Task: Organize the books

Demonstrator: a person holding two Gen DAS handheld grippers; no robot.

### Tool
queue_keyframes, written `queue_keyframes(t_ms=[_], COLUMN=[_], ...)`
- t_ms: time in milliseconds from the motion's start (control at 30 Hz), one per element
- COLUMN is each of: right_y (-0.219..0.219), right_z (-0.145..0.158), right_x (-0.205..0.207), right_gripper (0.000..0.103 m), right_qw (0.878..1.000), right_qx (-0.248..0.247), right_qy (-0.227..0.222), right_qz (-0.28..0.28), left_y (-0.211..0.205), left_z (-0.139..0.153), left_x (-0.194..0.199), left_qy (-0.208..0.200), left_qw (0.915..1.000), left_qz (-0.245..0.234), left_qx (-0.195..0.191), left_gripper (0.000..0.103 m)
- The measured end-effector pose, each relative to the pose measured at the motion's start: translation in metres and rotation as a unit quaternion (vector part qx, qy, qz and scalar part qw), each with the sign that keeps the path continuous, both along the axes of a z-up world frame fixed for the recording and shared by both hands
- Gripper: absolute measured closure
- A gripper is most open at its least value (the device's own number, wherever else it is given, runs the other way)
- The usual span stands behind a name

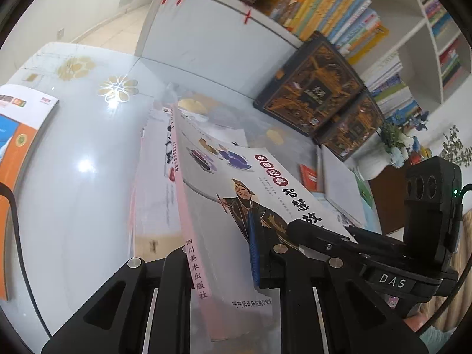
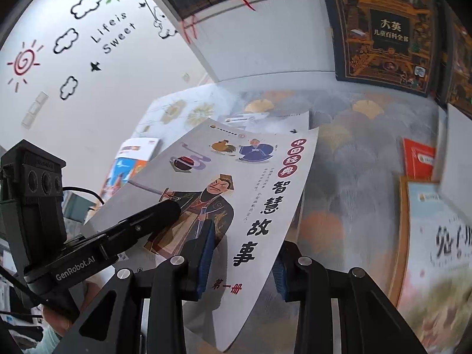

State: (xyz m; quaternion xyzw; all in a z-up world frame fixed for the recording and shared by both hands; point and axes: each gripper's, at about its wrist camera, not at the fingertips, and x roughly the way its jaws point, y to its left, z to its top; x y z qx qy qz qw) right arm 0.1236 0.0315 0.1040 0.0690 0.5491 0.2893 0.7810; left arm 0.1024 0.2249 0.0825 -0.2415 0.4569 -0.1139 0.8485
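Left gripper [image 1: 224,268] is clamped on the spine edge of the book [image 1: 236,206], while the right gripper [image 2: 240,261] is pinched on its cover [image 2: 236,200]; it is held tilted above the table [image 1: 73,162], mid-frame, probably for carrying toward the shelf [image 1: 206,20]

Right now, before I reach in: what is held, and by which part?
The grey book: the left claw clamps its bottom end at the pink spine; the right claw straddles the opposite long edge, grip unclear.
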Motion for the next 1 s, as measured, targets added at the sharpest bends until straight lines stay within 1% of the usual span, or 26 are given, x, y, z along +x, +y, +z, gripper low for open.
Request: queue_keyframes(t_ms=[167, 233, 333, 433, 500, 567, 667, 767, 833, 933, 1000], right_y=[0.009, 0.009, 0.010, 0.011, 0.012, 0.010, 0.006, -0.006, -0.018, -0.039, -0.058], right_z=[-0.020, -0.026, -0.040, -0.055, -0.065, -0.066, -0.066, -0.066, -0.063, -0.057, -0.053], right_x=[0.024, 0.030, 0.038, 0.043, 0.045, 0.041, 0.035, 0.023, 0.009, -0.013, -0.034], right_gripper=[0.068, 0.068, 0.068, 0.068, 0.068, 0.068, 0.067, 0.067, 0.067, 0.067, 0.067], right_qw=[1.000, 1.000, 0.999, 0.997, 0.996, 0.997, 0.996, 0.996, 0.996, 0.995, 0.994], right_qx=[-0.015, -0.016, -0.029, -0.049, -0.057, -0.054, -0.050, -0.039, -0.023, -0.018, -0.006], right_qy=[0.011, 0.017, 0.030, 0.044, 0.056, 0.053, 0.062, 0.073, 0.080, 0.084, 0.089], right_qz=[-0.004, -0.007, -0.019, -0.029, -0.030, -0.028, -0.028, -0.039, -0.045, -0.053, -0.060], left_y=[0.005, 0.006, 0.012, 0.020, 0.027, 0.033, 0.036, 0.037, 0.033, 0.024, 0.011], left_z=[-0.018, -0.023, -0.035, -0.047, -0.050, -0.049, -0.048, -0.045, -0.042, -0.036, -0.031], left_x=[0.020, 0.024, 0.027, 0.026, 0.021, 0.014, 0.003, -0.012, -0.021, -0.037, -0.047], left_qy=[0.012, 0.023, 0.046, 0.080, 0.085, 0.084, 0.089, 0.094, 0.097, 0.095, 0.093], left_qw=[0.9999, 0.9997, 0.9987, 0.9956, 0.9945, 0.9945, 0.9929, 0.9921, 0.9917, 0.9922, 0.9931], left_qz=[-0.001, 0.000, 0.013, 0.031, 0.041, 0.045, 0.053, 0.058, 0.059, 0.053, 0.043], left_qx=[-0.003, -0.001, 0.017, 0.039, 0.045, 0.042, 0.059, 0.060, 0.061, 0.061, 0.057], left_gripper=[0.086, 0.079, 0.073, 0.073, 0.073, 0.073, 0.073, 0.073, 0.073, 0.073, 0.073])
